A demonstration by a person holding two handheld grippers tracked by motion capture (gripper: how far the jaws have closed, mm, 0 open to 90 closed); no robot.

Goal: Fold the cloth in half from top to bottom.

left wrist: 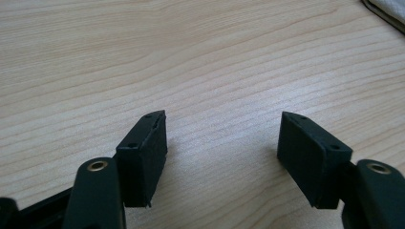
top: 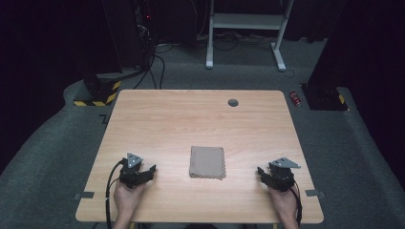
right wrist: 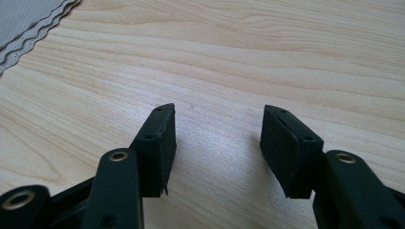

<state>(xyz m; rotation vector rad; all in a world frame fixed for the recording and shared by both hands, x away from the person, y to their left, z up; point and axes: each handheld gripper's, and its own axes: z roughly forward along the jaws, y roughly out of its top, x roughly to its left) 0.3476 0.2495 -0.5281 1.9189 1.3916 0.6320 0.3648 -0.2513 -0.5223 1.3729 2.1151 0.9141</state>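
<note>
Left gripper [top: 152,171]: jaws spread wide, released, nothing between the pads; bare wood shows in the gap in the left gripper view [left wrist: 222,143]. It rests on the table [top: 157,119] near the front edge, toward the front left corner, held by the left hand [top: 126,198].

Right gripper [top: 261,172]: jaws likewise apart, released, with bare wood between the pads in the right gripper view [right wrist: 217,138]. It sits near the front edge toward the front right corner, held by the right hand [top: 285,202].

Folded cloth [top: 207,162]: grey-brown, roughly square, lying flat in several layers between the two grippers, well apart from each, slightly nearer the front edge than the table's middle. Its front edge is scalloped; the right gripper view shows stacked wavy edges with a fine woven texture [right wrist: 28,24].

Visibility limits: each gripper view cuts the cloth off at a corner of the frame; the left gripper view shows just a sliver [left wrist: 389,9]. The layer count cannot be determined. A small dark round fitting [top: 233,102] sits near the far edge; its detail is too small to make out.
</note>
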